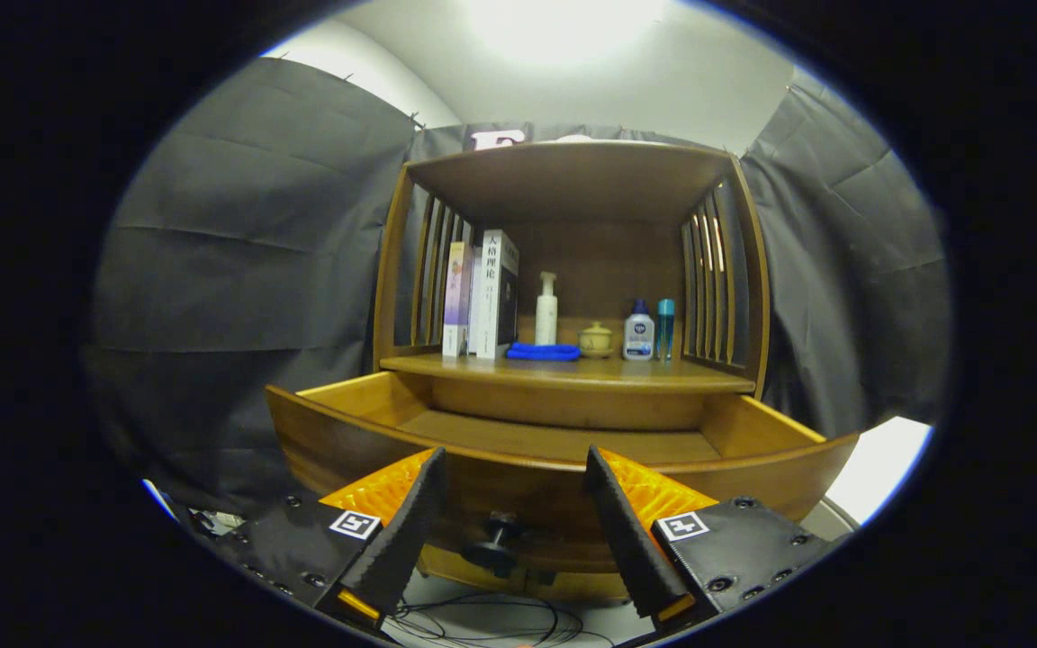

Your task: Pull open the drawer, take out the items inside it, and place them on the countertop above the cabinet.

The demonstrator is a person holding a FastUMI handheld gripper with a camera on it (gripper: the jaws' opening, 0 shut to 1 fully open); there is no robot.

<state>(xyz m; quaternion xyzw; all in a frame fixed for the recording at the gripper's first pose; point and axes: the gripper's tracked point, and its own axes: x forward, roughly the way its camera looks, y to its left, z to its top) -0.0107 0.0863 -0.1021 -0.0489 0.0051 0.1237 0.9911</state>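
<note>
The wooden drawer [392, 409] of the cabinet stands pulled out toward me, and the part of its floor that I see is bare. Its dark round knob [499, 533] sits on the drawer front, low between my fingers. My gripper [515, 468] is open, its two fingers spread to either side of the knob and touching nothing. On the countertop [482, 367] above the drawer lie a folded blue cloth [543, 352], a white pump bottle [546, 310], a small ceramic jar [596, 340], a white bottle with a blue cap [639, 332] and a slim teal bottle [665, 329].
Upright books [482, 297] lean at the countertop's left end. Slatted wooden side panels [707, 279] and a top board [572, 171] enclose the shelf space. Black cables [482, 616] lie on the floor below the drawer. Black cloth walls stand on both sides.
</note>
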